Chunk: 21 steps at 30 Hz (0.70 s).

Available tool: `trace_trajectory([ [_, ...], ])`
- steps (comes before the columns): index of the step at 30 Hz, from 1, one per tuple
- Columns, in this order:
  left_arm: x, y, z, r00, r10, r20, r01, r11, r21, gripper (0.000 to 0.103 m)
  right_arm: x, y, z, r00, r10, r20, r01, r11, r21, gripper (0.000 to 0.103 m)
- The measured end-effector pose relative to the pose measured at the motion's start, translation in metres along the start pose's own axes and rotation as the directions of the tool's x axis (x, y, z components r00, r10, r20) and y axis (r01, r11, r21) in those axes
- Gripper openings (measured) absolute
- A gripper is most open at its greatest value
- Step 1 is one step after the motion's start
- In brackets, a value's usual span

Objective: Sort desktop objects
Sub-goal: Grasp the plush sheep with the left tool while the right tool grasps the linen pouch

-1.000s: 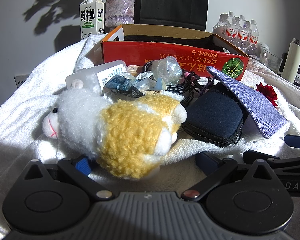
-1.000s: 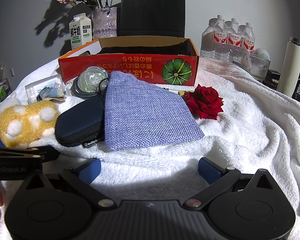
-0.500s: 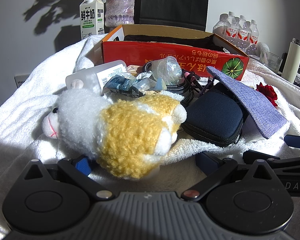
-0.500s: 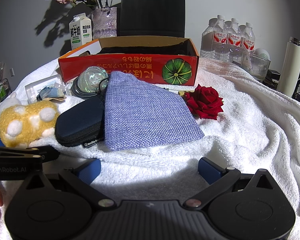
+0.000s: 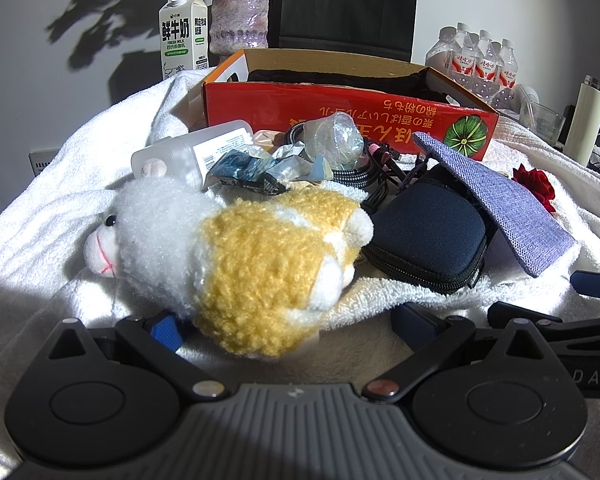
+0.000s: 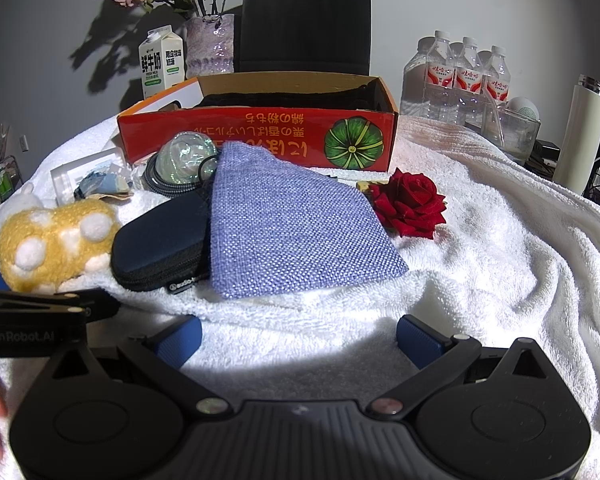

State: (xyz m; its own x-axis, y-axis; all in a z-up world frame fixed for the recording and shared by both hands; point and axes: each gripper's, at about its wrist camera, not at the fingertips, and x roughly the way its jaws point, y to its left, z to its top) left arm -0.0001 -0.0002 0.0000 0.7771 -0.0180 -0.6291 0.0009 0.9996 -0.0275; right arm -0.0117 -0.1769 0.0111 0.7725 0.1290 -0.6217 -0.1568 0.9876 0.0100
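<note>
A white-and-yellow plush sheep (image 5: 236,248) lies on the white towel (image 5: 52,216) right before my left gripper (image 5: 292,326). That gripper is open, its blue pads (image 5: 166,330) flanking the plush's near end without clamping it. To the right lie a navy zip case (image 5: 428,240), a purple woven pouch (image 5: 492,200) leaning on it, and a red rose (image 5: 534,184). My right gripper (image 6: 300,340) stands open over bare towel, just short of the pouch (image 6: 292,232), the case (image 6: 160,248) and the rose (image 6: 408,204). The plush (image 6: 52,240) shows at far left.
A red cardboard box (image 6: 260,136) stands open behind the pile. Before it lie a clear container (image 5: 188,156), a blue wrapper (image 5: 244,170), crumpled plastic (image 5: 336,140) and a coiled cable (image 5: 356,176). Milk carton (image 6: 160,64), vase (image 6: 210,46), water bottles (image 6: 460,76) and thermos (image 6: 582,136) line the back.
</note>
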Motion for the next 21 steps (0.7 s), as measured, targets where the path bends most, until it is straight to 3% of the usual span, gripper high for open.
trace_trajectory([
  [6, -0.019, 0.012, -0.006, 1.0, -0.025, 0.005, 0.025, 1.0, 0.015, 0.103, -0.006, 0.0, 0.0, 1.0, 0.003, -0.023, -0.003, 1.0, 0.008, 0.103],
  [10, -0.043, 0.029, -0.019, 0.996, -0.05, 0.074, 0.05, 0.999, 0.0, 0.103, -0.023, -0.003, -0.015, 0.999, 0.049, -0.016, -0.049, 0.998, -0.025, 0.103],
  [15, -0.055, 0.05, -0.015, 0.994, -0.059, 0.09, 0.058, 0.998, 0.018, 0.103, -0.042, -0.009, -0.014, 0.994, 0.097, -0.046, -0.101, 0.992, -0.079, 0.101],
  [18, -0.056, 0.061, 0.004, 0.991, -0.097, 0.095, 0.103, 0.993, -0.054, 0.103, -0.059, -0.008, -0.003, 0.991, 0.132, 0.038, -0.128, 0.987, -0.097, 0.099],
  [21, -0.036, 0.072, 0.021, 0.989, -0.137, 0.049, 0.145, 0.963, -0.226, 0.103, -0.06, -0.001, 0.018, 0.985, 0.128, 0.116, -0.114, 0.987, -0.116, 0.099],
])
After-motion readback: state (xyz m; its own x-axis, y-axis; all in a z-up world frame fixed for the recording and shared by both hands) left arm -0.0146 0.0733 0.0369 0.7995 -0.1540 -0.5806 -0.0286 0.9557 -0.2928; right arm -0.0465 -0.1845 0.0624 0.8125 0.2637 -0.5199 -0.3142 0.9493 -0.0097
